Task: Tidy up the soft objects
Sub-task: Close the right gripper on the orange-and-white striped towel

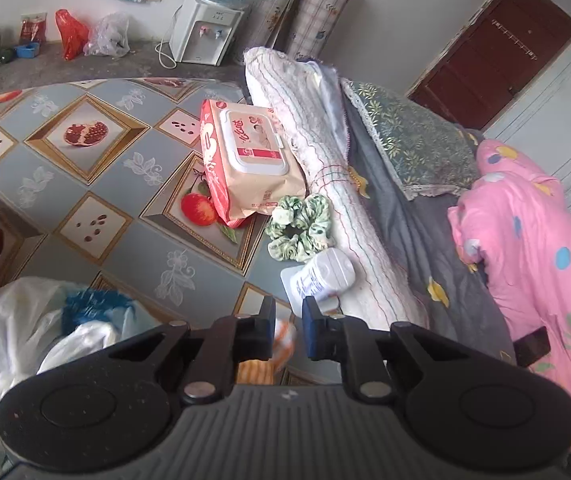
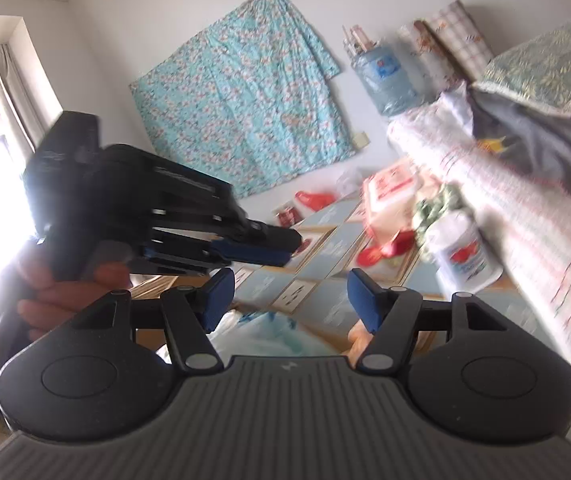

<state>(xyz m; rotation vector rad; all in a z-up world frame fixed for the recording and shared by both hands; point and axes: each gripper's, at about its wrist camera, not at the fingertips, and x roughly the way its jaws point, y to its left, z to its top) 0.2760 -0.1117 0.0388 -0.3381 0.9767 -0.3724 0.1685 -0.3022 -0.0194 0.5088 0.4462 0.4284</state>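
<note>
A green-and-white scrunchie (image 1: 300,222) lies on the patterned table (image 1: 85,184), between a wet-wipes pack (image 1: 245,160) and a white bottle (image 1: 323,276) lying on its side. My left gripper (image 1: 288,326) hovers near the table's front, its jaws a narrow gap apart and empty; an orange-striped soft thing (image 1: 283,342) lies below them. A white bag (image 1: 25,328) holding blue cloth (image 1: 93,306) sits at the lower left. My right gripper (image 2: 285,300) is open and empty above the bag (image 2: 269,330). The left gripper (image 2: 261,242) shows there too, as do the scrunchie (image 2: 431,208) and the bottle (image 2: 465,256).
A rolled white quilt (image 1: 325,152), a grey sheet, a green pillow (image 1: 409,140) and a pink blanket (image 1: 537,248) lie on the bed to the right of the table. A water dispenser (image 1: 205,28) and plastic bags stand on the floor beyond. The right wrist view is motion-blurred.
</note>
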